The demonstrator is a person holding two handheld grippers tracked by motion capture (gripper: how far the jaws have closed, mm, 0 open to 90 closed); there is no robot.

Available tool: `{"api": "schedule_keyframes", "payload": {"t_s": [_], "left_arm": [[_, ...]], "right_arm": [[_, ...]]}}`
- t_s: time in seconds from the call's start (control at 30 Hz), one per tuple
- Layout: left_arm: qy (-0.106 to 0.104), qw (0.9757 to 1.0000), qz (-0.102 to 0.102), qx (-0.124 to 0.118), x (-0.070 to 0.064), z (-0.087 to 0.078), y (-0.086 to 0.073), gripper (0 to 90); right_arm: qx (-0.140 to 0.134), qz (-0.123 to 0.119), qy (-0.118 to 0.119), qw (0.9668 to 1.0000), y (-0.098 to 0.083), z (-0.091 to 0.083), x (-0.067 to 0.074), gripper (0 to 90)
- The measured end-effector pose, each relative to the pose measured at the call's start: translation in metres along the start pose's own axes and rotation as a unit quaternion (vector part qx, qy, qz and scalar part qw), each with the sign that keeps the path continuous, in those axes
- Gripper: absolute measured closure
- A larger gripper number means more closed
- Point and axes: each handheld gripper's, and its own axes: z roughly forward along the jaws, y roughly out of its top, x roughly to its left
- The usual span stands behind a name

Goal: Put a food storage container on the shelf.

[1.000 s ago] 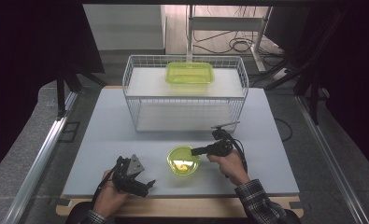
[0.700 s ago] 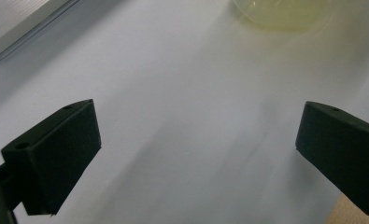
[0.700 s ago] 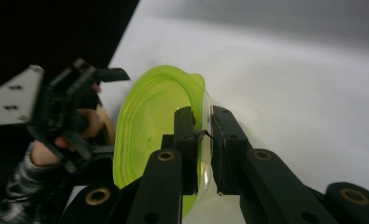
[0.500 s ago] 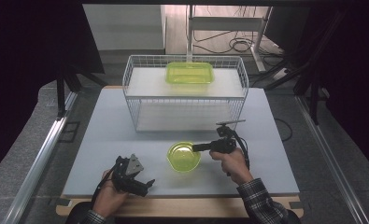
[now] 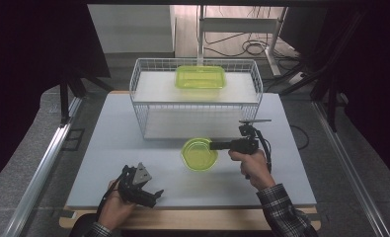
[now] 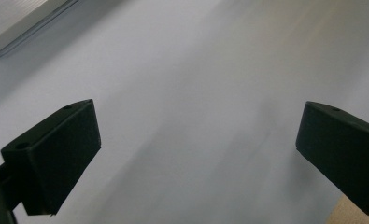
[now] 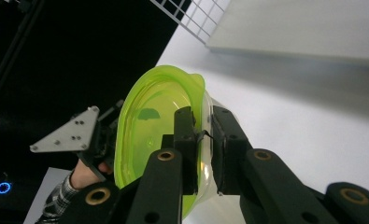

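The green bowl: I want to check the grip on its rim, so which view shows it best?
The right gripper view: the green bowl is close up, and the right gripper pinches its rim between both jaws. The high view shows the bowl small, in front of the wire basket, with the grip too tiny to judge.

The round translucent plastic bowl (image 5: 199,155) is lime green, like the rectangular lidded plastic container (image 5: 201,77). The wire basket (image 5: 148,106) is white, the desk (image 5: 84,148) pale grey. The person's sleeve (image 5: 284,212) is plaid grey.

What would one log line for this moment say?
right gripper: shut on rim of round green plastic bowl, lifted | left gripper: open, empty | white wire basket: behind bowl
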Motion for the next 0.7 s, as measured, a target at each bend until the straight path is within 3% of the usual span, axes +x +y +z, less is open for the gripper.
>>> {"api": "schedule_keyframes", "payload": {"t_s": [0.7], "left_arm": [[-0.004, 1.0000, -0.008, -0.001, 0.001, 0.000, -0.001, 0.0]], "right_arm": [[-0.039, -0.010, -0.002, 0.9992, 0.031, -0.026, 0.021, 81.4]]}}
